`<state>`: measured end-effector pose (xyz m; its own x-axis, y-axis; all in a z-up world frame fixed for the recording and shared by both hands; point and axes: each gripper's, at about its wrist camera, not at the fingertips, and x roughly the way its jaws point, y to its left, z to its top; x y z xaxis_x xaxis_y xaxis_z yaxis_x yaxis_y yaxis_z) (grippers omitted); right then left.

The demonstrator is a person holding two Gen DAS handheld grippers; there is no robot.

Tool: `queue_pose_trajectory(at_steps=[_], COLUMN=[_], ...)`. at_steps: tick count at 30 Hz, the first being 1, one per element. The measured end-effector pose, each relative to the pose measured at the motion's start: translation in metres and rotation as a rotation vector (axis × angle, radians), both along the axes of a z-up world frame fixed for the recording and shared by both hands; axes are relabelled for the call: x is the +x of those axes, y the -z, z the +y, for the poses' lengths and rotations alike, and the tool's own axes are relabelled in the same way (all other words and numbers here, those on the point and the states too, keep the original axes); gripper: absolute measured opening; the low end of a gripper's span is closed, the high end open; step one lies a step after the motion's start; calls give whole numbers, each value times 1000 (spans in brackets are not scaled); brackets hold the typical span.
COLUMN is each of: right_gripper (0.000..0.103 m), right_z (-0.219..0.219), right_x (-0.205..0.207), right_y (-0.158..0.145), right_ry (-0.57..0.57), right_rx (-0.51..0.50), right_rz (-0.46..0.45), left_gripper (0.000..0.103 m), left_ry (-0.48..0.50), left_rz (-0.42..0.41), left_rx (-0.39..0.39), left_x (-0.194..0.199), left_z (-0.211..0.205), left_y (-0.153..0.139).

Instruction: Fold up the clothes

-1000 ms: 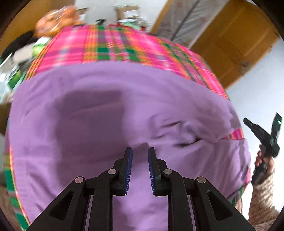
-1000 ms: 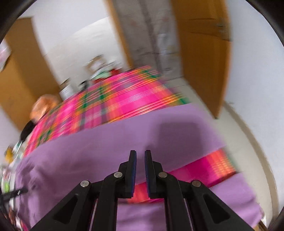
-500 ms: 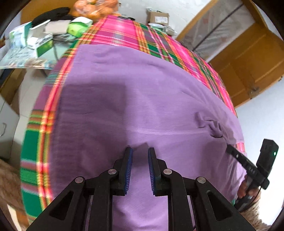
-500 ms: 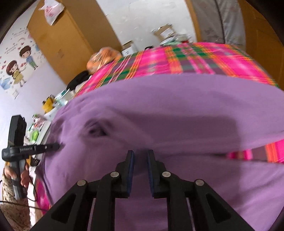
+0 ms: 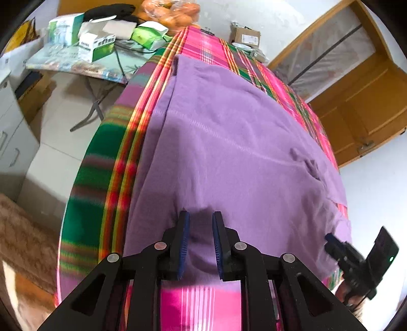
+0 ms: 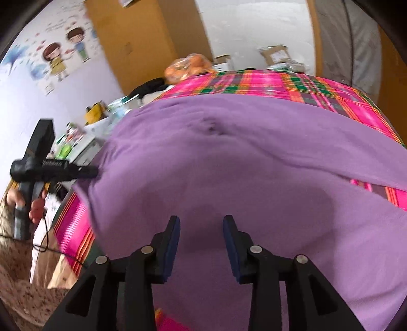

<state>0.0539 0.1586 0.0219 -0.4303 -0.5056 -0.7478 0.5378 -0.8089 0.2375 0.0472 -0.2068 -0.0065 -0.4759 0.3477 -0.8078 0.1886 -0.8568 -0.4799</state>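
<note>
Left claw (image 5: 198, 229) low over the near hem of the purple garment (image 5: 229, 152), its two blue pads parted a little, cloth showing in the gap; whether any of it is pinched, cannot tell. Right claw (image 6: 201, 234) released, jaws set wider, hovering above the garment's (image 6: 241, 165) near portion with nothing between them. The garment lies spread across a surface covered by a pink-and-green plaid cloth (image 5: 106, 178), one edge running along the plaid's striped border, a small puckered knot of fabric (image 5: 307, 165) further in, and a long flap on the right-hand side that exposes a wedge of plaid (image 6: 368, 185). Judgement: a light, soft knit, limp, no stiffness to hold a crease on its own; it should drag rather than slide on the plaid. Best taken at hems or corners, a thin pinch of a single layer, both claws well apart so the span lifts evenly. Whether it lies mid-fold or merely laid out flat, the pictures do not settle. Beyond: cartons (image 5: 96, 45) and a bag of oranges (image 5: 173, 12) on a side table.
</note>
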Motion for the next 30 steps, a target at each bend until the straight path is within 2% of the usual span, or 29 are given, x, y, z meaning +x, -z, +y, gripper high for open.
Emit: queue_pose_trajectory(at_steps=[6,8,12,19,21,24,26,30], right_gripper=[42,47,49,50,49,35,12,7], right_z=[-20,-25,-32,-44,-44,-44,-48,-57], right_x=[39,51,69,81,81,76,73,74], right_y=[11,13,13,18,18,18,18,13], right_ry=[-90,-108,-137,-121,-102,-51,-26,-5], right_rx=[33,65,129,229,229,228,233,252], right_rz=[2,31,71,167,182,187,191,219], left_gripper=[19,20,20,21,21,21,21,9], left_ry=[-27,-52,-73,-92,-99,-117,-131,-149], left_rz=[15,21,27,15,11,7,1,7], left_rx=[71,94,123,186,208,257,290,296], left_x=[31,37,48,54,56,54,52,48], left_z=[-5,-7,-8,-7,-8,-10,-13,-14], left_y=[5,7,9,12,14,17,19,18])
